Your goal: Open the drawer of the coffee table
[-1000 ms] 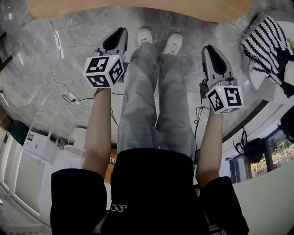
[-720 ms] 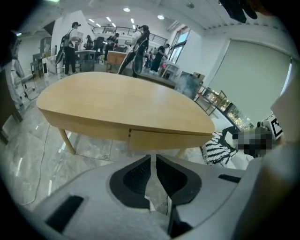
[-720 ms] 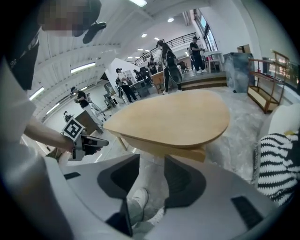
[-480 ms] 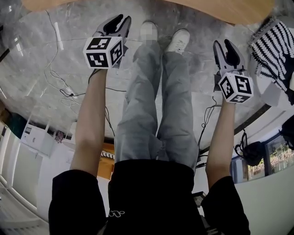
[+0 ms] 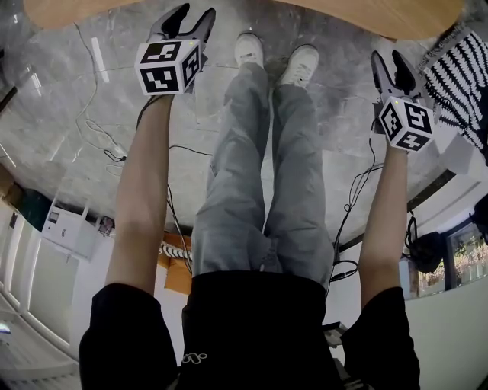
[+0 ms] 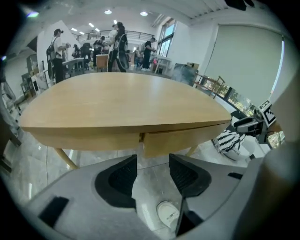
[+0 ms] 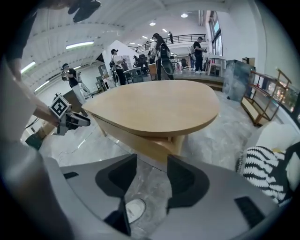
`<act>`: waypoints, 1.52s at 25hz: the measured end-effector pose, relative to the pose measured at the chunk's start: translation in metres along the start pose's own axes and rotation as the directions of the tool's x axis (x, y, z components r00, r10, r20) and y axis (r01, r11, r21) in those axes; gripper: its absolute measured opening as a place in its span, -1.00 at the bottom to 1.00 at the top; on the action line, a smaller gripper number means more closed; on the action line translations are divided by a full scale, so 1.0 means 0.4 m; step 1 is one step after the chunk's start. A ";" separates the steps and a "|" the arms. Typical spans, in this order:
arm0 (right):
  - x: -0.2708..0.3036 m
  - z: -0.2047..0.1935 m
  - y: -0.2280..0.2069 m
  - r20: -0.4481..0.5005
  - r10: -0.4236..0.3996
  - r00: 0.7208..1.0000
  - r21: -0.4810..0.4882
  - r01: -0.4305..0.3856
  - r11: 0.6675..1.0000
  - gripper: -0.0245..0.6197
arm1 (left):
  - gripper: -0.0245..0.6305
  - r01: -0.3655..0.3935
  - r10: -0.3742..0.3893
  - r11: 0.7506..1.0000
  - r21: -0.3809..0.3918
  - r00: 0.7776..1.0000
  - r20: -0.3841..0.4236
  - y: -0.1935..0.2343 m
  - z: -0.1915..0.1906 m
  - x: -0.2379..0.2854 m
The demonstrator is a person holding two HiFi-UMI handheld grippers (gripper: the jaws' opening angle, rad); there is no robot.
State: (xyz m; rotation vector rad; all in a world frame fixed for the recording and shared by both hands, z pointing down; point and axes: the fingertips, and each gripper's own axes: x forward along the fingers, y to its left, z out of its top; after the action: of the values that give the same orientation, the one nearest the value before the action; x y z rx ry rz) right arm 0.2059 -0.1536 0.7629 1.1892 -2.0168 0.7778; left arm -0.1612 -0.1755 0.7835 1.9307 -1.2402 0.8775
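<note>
Pale wood is what both tools are pointed at: the rounded top of the coffee table (image 6: 122,101) sits just ahead of the person, its near edge running along the top of the head view. The drawer (image 6: 183,140) appears to be the panel in the apron under that edge, marked off by a vertical seam and lying flush with the rest, so I judge it shut and untouched. The left gripper (image 5: 192,15) is held out at arm's length to the left of the person's legs, angled down toward the table edge. Its jaws are opening, with nothing between them but grey marble floor (image 5: 91,114) and one of the white shoes (image 5: 248,47) beyond. From its own view, the drawer front stands directly past its tips but apart from them, which probably makes this the tool lined up for the pull. The right gripper (image 5: 390,59) mirrors it on the other side, also spreading its jaws on empty air and facing the table's narrower end, near a black-and-white striped cushion (image 5: 457,68). Both arms reach forward and low, sensible for a drawer tucked under a low top. No handle shows, so the jaws may need to hook the lower lip. Loose cables (image 5: 107,137) trail across the floor to the left, clear of the feet.
</note>
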 end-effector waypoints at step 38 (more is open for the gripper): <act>0.080 0.012 -0.032 -0.182 -0.009 0.983 -0.306 -0.048 0.951 -0.43 | -0.36 0.054 -0.047 0.987 0.153 0.998 -0.047 -0.015 0.034 0.075</act>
State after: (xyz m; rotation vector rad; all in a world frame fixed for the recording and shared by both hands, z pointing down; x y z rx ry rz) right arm 0.2046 -0.1789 0.7870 0.8868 -1.9156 0.5325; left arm -0.1436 -0.1992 0.7997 2.0434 -1.1219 1.0091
